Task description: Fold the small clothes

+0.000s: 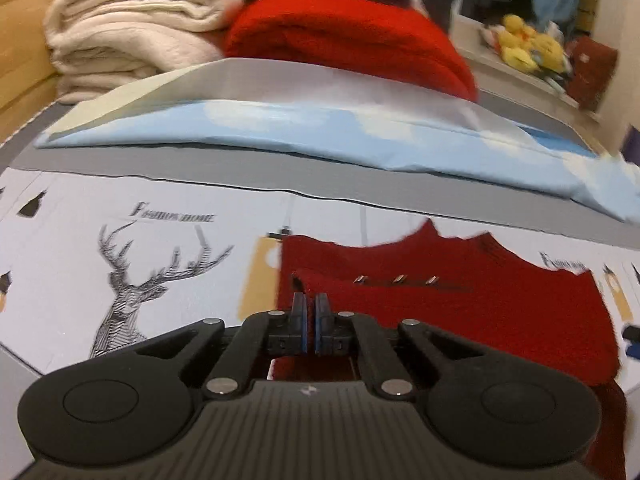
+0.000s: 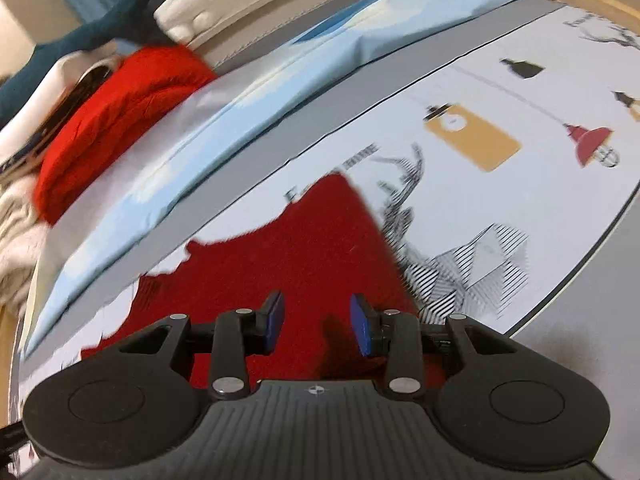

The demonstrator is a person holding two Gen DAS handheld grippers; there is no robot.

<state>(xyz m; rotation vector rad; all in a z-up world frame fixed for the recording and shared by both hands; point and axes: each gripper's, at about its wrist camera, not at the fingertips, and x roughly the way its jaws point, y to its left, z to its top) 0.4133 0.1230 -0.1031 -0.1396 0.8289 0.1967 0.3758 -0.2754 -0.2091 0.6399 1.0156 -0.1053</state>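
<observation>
A small dark red knit garment with a row of metal buttons lies flat on a printed cloth with a deer drawing. My left gripper is at the garment's left edge, where the fabric is turned up in a fold. Its jaws are shut, with a thin strip of red fabric between the pads. In the right wrist view the same garment spreads under my right gripper. That gripper hovers over the garment with its blue pads apart, and neither pad presses on the cloth.
Behind the printed cloth lies a long folded light blue sheet. Beyond that are a bright red folded knit, a stack of cream blankets and yellow plush toys. A teal plush rests at the far left.
</observation>
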